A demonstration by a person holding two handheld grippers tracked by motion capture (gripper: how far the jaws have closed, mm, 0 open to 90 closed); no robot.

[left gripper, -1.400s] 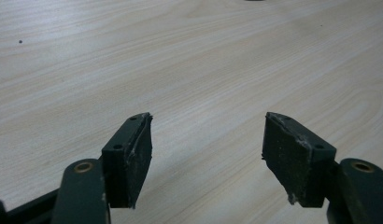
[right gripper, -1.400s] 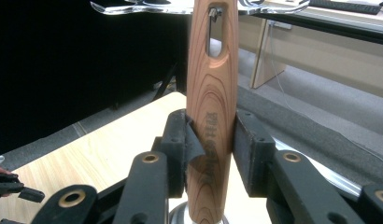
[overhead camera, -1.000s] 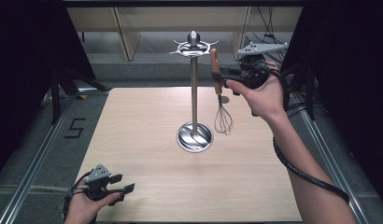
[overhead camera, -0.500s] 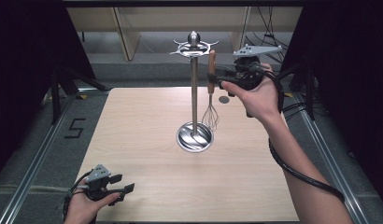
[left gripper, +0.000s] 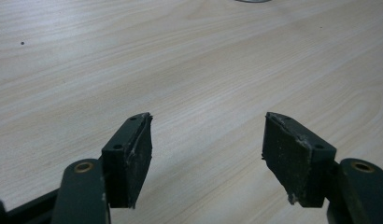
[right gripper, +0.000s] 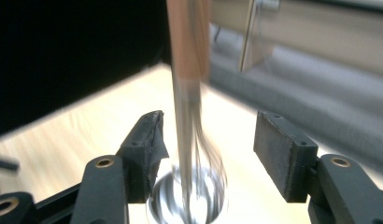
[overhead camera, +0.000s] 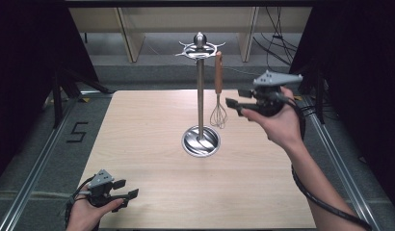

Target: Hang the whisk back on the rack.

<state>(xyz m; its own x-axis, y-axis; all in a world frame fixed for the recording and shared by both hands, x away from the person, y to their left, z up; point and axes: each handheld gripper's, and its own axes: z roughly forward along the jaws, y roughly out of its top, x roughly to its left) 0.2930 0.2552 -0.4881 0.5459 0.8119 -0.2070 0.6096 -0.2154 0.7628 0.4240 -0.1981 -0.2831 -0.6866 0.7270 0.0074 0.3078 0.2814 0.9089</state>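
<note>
Our right gripper, jaws just opened and empty, hovers right of centre beside the whisk hanging on the stand; bare table spreads leftward. Our left gripper rests open, lower left.

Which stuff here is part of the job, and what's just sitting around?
In the job:
- whisk, wooden handle, hanging from the stand's top hooks
- metal stand, round base on the table
- right gripper, jaws just opened, apart from the whisk

Just around:
- left gripper, open, idle near the table's front edge
- shelving behind the table
</note>
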